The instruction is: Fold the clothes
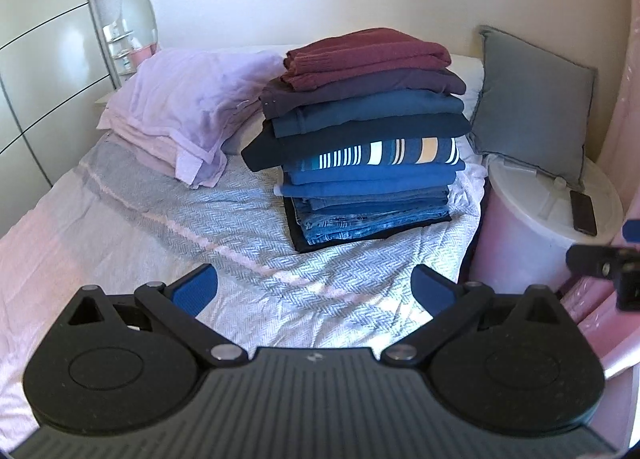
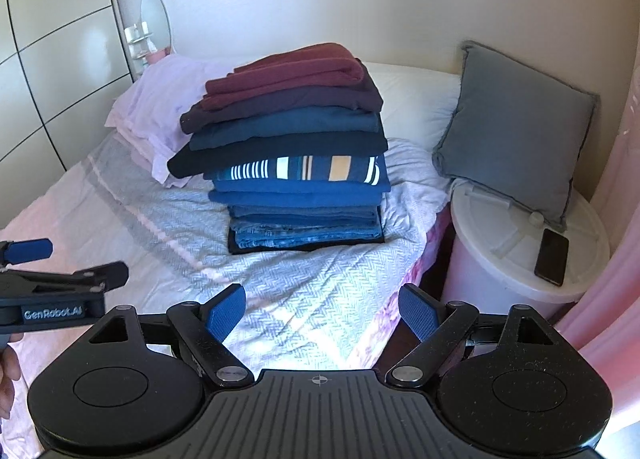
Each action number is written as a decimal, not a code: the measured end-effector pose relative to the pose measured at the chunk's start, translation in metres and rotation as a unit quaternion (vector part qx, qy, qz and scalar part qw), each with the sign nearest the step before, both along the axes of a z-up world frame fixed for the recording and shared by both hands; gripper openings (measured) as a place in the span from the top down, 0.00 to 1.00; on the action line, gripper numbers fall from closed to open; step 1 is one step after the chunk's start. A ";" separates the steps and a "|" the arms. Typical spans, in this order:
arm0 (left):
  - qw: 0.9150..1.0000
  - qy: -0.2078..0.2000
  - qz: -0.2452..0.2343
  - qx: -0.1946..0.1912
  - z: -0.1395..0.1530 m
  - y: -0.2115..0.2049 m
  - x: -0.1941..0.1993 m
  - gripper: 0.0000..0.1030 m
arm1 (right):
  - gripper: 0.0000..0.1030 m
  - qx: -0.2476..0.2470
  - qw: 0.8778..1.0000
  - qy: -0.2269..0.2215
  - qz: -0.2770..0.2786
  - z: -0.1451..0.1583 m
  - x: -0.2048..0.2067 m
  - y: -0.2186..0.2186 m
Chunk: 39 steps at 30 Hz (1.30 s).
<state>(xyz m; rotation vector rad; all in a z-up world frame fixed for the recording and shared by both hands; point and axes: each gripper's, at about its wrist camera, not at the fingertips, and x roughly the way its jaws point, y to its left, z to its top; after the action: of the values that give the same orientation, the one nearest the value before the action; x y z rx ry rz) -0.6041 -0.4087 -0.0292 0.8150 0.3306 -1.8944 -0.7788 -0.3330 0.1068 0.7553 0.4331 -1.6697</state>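
The stack of folded clothes stands in the middle of both frames on the bed, with a maroon sweater on top and jeans near the bottom. The pieces look soft and limp, and I judge the tall pile can slide if pushed; the sweater's folded edge is the best place to pinch. The left gripper and the right gripper are both spread wide and hold nothing. In the upper left lies a loose lilac garment; at the right a grey cushion and a phone rest on a white bin, near the bed's edge
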 end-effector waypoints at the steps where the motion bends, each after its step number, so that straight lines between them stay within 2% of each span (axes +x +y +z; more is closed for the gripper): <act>1: 1.000 0.001 0.003 0.001 0.000 0.003 -0.001 0.01 | 0.16 0.000 1.000 0.001 0.001 -0.001 0.001 0.001; 10: 1.000 0.010 0.012 0.011 0.004 0.016 -0.002 0.01 | 0.16 0.006 1.000 0.000 0.000 -0.003 0.003 0.013; 22: 0.999 0.005 0.026 0.032 -0.006 0.019 -0.003 0.01 | 0.16 0.013 1.000 0.006 -0.004 -0.004 0.010 0.018; 39: 0.998 0.017 0.041 0.032 -0.007 0.013 0.011 0.01 | 0.16 0.017 1.000 0.021 0.006 0.000 0.035 0.005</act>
<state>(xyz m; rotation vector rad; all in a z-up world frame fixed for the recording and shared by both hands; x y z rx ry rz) -0.5934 -0.3960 -0.0357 0.8000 0.4421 -1.8312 -0.7443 -0.3282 0.1068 0.7430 0.4965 -1.6727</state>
